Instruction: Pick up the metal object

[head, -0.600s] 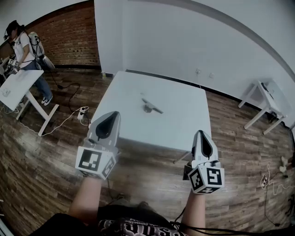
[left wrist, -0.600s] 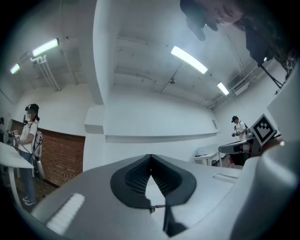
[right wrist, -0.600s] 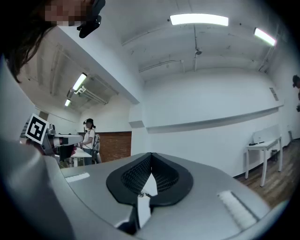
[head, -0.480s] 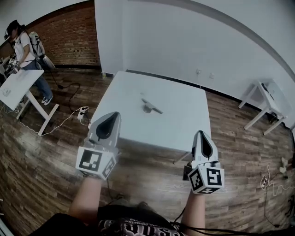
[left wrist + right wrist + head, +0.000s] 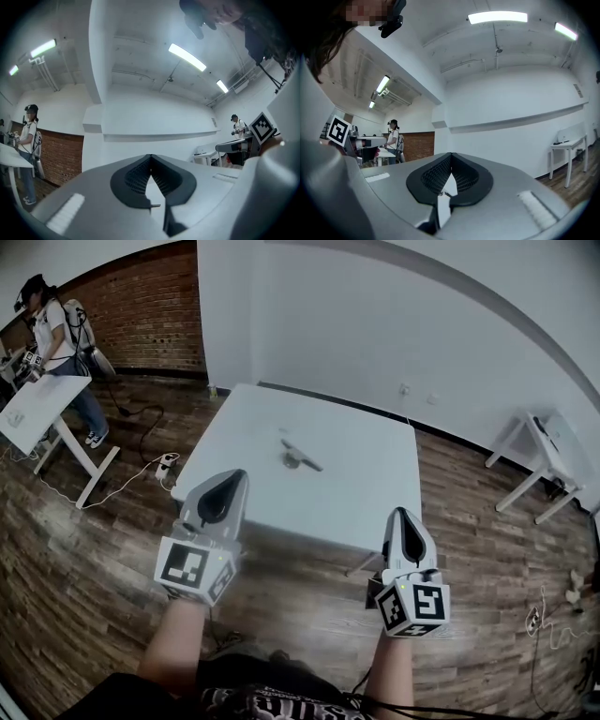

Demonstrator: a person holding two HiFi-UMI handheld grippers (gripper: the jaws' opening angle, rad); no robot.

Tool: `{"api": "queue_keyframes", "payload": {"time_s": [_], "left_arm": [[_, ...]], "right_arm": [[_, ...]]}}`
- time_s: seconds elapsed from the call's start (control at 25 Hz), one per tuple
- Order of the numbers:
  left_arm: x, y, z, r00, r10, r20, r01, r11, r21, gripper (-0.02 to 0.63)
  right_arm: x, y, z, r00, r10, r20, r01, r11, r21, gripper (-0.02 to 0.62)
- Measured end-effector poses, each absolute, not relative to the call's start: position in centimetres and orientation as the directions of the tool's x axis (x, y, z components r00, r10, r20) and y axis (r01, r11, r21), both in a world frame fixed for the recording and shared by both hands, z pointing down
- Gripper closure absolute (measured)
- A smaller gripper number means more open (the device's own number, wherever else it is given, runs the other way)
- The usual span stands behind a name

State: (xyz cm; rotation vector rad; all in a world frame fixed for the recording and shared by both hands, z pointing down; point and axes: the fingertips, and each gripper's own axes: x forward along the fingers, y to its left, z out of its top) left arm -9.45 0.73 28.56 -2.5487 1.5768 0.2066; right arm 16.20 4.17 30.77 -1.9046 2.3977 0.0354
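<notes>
A small metal object [image 5: 298,456] with a thin flat handle lies near the middle of the white table [image 5: 366,502]. My left gripper [image 5: 229,477] is held in front of the table's near left edge, its jaws shut with nothing between them [image 5: 150,160]. At the near right, my right gripper [image 5: 400,517] points up over the table's front edge, likewise shut and empty [image 5: 451,159]. Both stay well short of the metal object. Neither gripper view shows it.
A person [image 5: 58,348] stands by a white desk [image 5: 33,409] at the far left, before a brick wall. Cables and a power strip [image 5: 165,465] lie on the wood floor left of the table. Another small white table [image 5: 539,456] stands at the far right.
The view has shifted slightly, so the table and metal object sit a little further left and up. My right gripper has dropped a little lower. Both jaws stay shut.
</notes>
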Motion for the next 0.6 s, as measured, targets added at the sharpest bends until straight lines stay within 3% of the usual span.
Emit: {"api": "queue_keyframes", "payload": {"time_s": [0.6], "left_arm": [[-8.9,-1.4,29.9,0.395,-0.901,-0.179,-0.917,-0.397,-0.030,0.606]], "right_arm": [[16.8,0.7,32.1,-0.266,-0.962,-0.065,-0.962,0.269,-0.041,0.589]]}}
